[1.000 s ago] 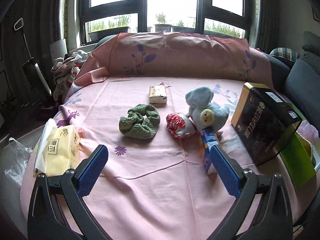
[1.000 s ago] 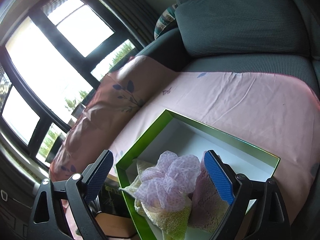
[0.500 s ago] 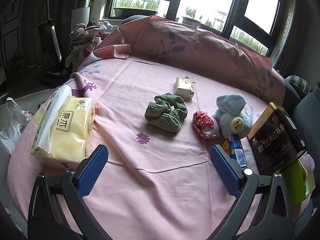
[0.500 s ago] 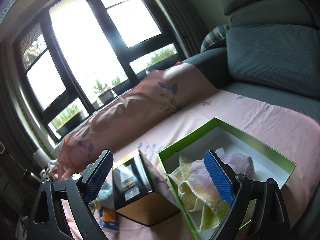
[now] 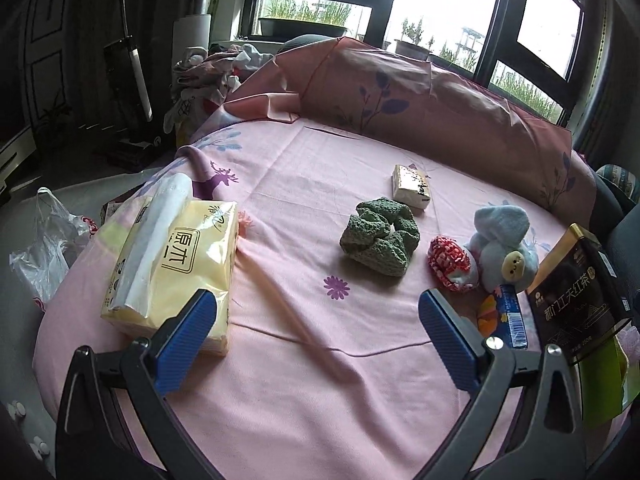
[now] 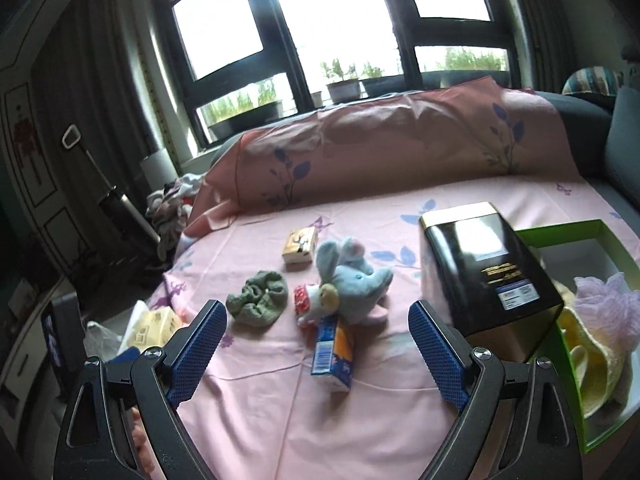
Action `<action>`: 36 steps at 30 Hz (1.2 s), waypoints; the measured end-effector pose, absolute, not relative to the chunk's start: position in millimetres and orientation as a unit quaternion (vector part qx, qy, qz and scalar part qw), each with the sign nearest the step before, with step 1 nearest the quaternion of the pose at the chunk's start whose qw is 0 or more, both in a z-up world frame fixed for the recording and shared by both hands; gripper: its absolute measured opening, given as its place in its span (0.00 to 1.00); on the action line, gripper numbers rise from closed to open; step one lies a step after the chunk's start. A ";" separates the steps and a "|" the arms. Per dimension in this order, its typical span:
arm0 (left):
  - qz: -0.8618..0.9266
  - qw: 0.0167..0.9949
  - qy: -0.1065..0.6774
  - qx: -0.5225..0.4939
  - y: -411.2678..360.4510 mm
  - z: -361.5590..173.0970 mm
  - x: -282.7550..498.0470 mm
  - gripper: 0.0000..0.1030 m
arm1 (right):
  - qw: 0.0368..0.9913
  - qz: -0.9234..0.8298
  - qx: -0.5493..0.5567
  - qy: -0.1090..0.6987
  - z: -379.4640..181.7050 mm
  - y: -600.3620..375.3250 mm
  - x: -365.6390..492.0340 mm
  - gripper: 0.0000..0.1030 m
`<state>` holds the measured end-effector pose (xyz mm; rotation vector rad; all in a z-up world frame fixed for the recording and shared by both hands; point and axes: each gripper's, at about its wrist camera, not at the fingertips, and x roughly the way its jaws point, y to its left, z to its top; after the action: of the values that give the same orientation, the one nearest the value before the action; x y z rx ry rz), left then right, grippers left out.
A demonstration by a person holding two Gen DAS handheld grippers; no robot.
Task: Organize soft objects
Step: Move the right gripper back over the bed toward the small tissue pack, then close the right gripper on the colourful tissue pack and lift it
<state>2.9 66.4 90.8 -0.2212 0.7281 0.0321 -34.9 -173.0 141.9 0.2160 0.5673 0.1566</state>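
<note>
On the pink sheet lie a green knitted piece (image 5: pixel 380 240) (image 6: pixel 258 298), a red-and-white knitted ball (image 5: pixel 450 257) (image 6: pixel 306 300) and a light blue plush elephant (image 5: pixel 502 246) (image 6: pixel 352 274). A green box (image 6: pixel 572 232) at the right holds a lilac mesh puff (image 6: pixel 604 294) and a yellow cloth (image 6: pixel 596 364). My left gripper (image 5: pixel 316 334) hangs open above bare sheet, short of the knitted piece. My right gripper (image 6: pixel 314 338) is open too, with the blue-and-orange carton (image 6: pixel 334 350) lying beyond its fingers. Neither holds anything.
A yellow tissue pack (image 5: pixel 172 268) lies at the sheet's left edge. A black tea tin (image 5: pixel 580 296) (image 6: pixel 486 272) stands between the toys and the green box. A small tan box (image 5: pixel 412 190) (image 6: pixel 300 248) sits further back, before a long pink cushion (image 5: pixel 420 108).
The right gripper has swung left from over the green box to face the toys and rolled level. The left gripper has drifted left, bringing the tissue pack closer.
</note>
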 end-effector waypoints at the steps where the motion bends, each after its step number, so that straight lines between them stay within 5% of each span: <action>1: 0.014 0.927 0.356 -0.115 69.1 90.9 2.9 0.97 | 0.948 0.092 0.096 0.290 135.8 -164.0 -29.3 0.90; 14: -0.002 0.910 0.371 -0.185 90.3 90.1 4.3 0.76 | 0.921 0.051 -0.032 0.385 80.1 -108.0 30.2 0.90; 19: -0.008 0.909 0.374 -0.181 88.5 89.9 5.2 0.74 | 0.914 0.015 -0.053 0.402 58.5 -103.7 41.0 0.71; 22: -0.009 0.910 0.376 -0.175 86.8 89.3 5.5 0.74 | 0.911 0.000 -0.054 0.410 50.9 -105.4 45.6 0.51; 24: -0.009 0.909 0.377 -0.175 86.6 88.8 5.6 0.74 | 0.912 -0.011 -0.059 0.405 51.3 -106.7 44.5 0.27; 36: -0.011 0.907 0.382 -0.176 85.0 86.9 6.2 0.74 | 0.870 0.183 0.105 0.445 58.4 -107.3 22.5 0.27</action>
<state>6.2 85.0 86.9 -0.3638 0.7895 -0.0227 22.5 -107.3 58.4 0.2203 0.9301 0.3820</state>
